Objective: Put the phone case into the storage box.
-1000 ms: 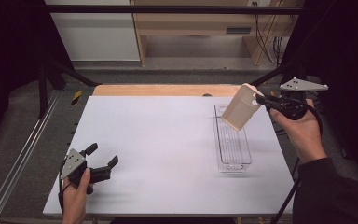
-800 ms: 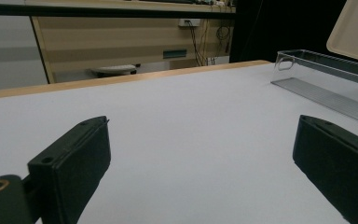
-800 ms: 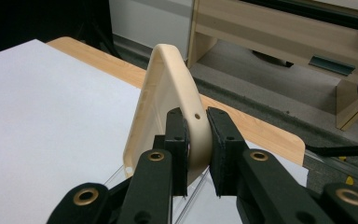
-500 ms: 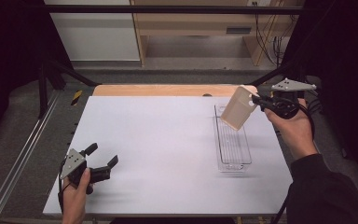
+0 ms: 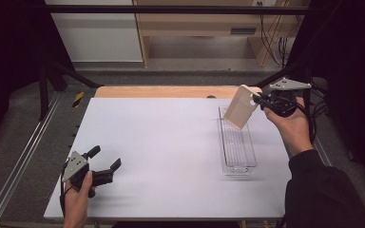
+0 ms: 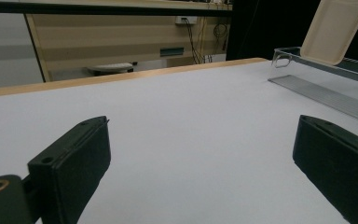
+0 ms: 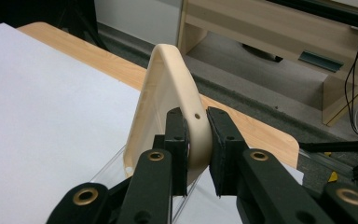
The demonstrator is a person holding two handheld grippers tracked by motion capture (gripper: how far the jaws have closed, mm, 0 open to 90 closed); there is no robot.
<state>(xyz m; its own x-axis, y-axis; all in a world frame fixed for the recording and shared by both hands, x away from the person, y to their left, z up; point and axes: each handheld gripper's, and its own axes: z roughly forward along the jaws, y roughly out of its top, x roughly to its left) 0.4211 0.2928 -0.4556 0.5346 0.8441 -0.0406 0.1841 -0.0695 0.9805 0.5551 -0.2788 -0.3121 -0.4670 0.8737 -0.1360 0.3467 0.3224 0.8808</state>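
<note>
Since a second ago my right gripper (image 5: 257,100) has slid a bit toward the middle of the table and dropped a touch, so the cream phone case (image 5: 241,106) now hangs tilted over the far end of the clear tray (image 5: 238,164) instead of off past its far right corner. My left gripper (image 5: 105,160) hasn't budged: it sits low near the front left of the white table (image 5: 161,142), jaws wide apart with nothing between them.

In the right gripper view the jaws are clamped on the case's rim, one pad inside the shell and one outside. It's a thin, curved edge, so that's my worry. The grip is only on one side, and the rest of the case sticks out away from the jaws, so if I twist or bump it on the tray wall I reckon it pivots in the pads or pops free.

The tray looks narrow too, not much wider than the case. If I come down at this angle, a corner could catch the rim and shove the light tray along the table, or the case ends up propped on the wall rather than lying inside.
</note>
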